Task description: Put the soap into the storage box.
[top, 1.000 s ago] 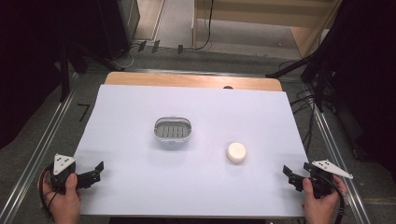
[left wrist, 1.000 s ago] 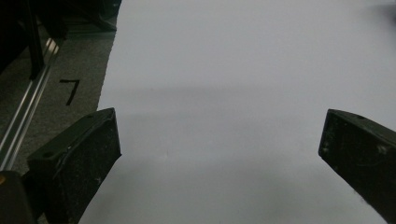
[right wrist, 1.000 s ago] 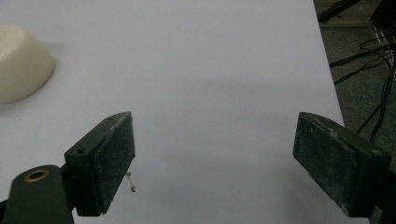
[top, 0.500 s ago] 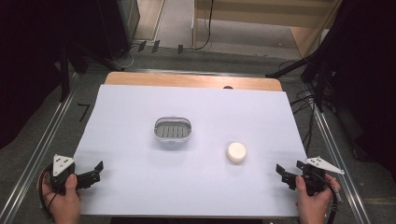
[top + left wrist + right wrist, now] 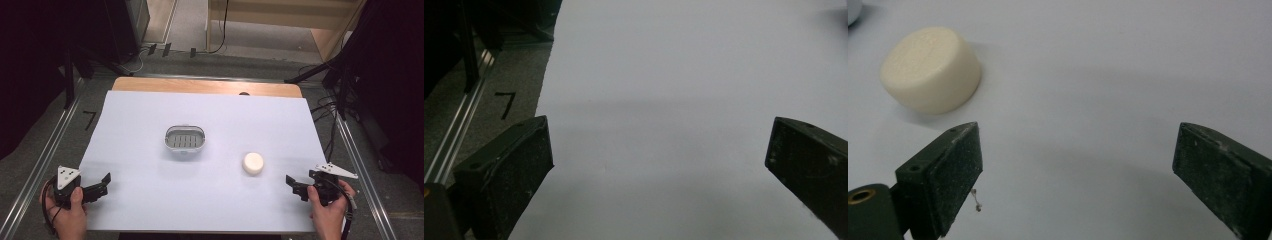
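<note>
The round cream soap [image 5: 253, 163] is sitting on the white table [image 5: 210, 210], near the right gripper [image 5: 292, 184], whose jaws have just been opening wide with nothing inside. The right gripper view is showing the soap [image 5: 930, 70] close up. The left gripper [image 5: 102, 182] is waiting open and empty. The high view is showing a grey dish [image 5: 185, 140] in the middle.

Overhead light falls evenly on the white worktop [image 5: 210, 200] – bright, no glare; surroundings go near-black. Soft, faint shadows beside the soap [image 5: 930, 70] and dish [image 5: 185, 139]. High view slightly soft, low-res. Both gripper views dimmer, greyish – black fingers [image 5: 950, 170] close up, a bit blurred at the edges.
</note>
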A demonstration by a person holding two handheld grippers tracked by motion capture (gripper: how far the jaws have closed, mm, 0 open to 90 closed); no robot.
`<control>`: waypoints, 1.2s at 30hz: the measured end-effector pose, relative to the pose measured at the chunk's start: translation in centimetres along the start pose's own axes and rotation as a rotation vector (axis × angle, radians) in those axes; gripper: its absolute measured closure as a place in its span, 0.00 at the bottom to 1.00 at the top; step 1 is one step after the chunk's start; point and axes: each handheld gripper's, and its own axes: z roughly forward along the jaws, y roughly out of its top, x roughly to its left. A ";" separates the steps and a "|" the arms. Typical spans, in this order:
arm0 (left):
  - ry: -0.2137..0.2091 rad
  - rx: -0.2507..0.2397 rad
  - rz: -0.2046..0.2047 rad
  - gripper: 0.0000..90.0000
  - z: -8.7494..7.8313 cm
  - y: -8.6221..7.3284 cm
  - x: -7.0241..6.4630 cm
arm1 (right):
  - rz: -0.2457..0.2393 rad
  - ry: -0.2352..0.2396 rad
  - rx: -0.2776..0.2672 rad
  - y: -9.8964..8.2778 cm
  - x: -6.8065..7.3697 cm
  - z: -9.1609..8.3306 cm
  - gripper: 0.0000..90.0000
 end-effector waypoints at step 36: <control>-0.006 0.010 0.005 0.00 0.1 0.0 -0.1 | -0.072 0.057 0.025 3.2 4.1 2.7 0.07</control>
